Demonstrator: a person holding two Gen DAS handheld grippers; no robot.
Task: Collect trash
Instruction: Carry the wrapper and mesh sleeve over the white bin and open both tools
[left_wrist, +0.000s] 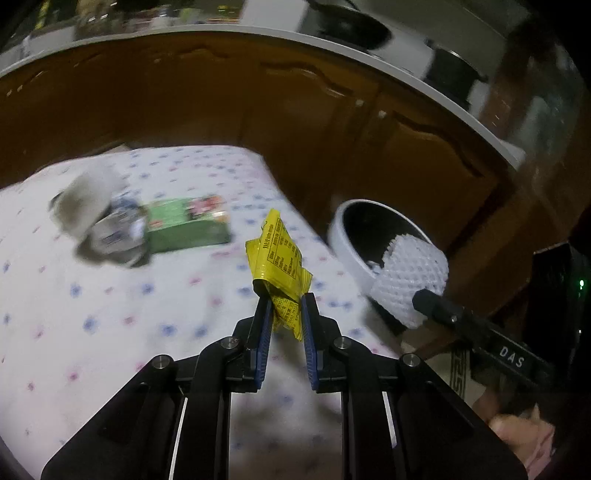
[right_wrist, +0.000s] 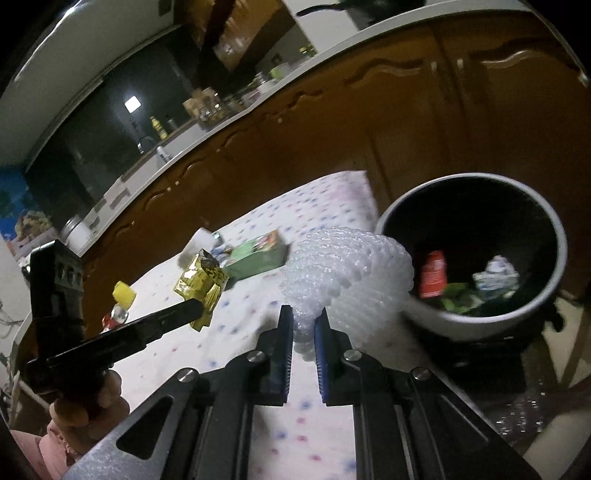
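Observation:
My left gripper (left_wrist: 284, 299) is shut on a crumpled yellow wrapper (left_wrist: 277, 254) and holds it above the spotted tablecloth (left_wrist: 110, 314). My right gripper (right_wrist: 304, 314) is shut on a white foam fruit net (right_wrist: 351, 277), lifted near the rim of the white bin (right_wrist: 554, 295). The bin holds a red can (right_wrist: 432, 273), crumpled paper (right_wrist: 496, 277) and green scraps. The net also shows in the left wrist view (left_wrist: 410, 280) beside the bin (left_wrist: 343, 240). The left gripper and wrapper (right_wrist: 201, 284) show in the right wrist view. A green box (left_wrist: 184, 225) and a blurred crumpled pack (left_wrist: 107, 229) lie on the cloth.
A small bottle with a yellow cap (right_wrist: 120, 306) stands at the table's left edge. Brown cabinet doors (left_wrist: 221, 103) under a white counter (left_wrist: 406, 74) run behind the table. The bin stands to the right of the table, below its edge.

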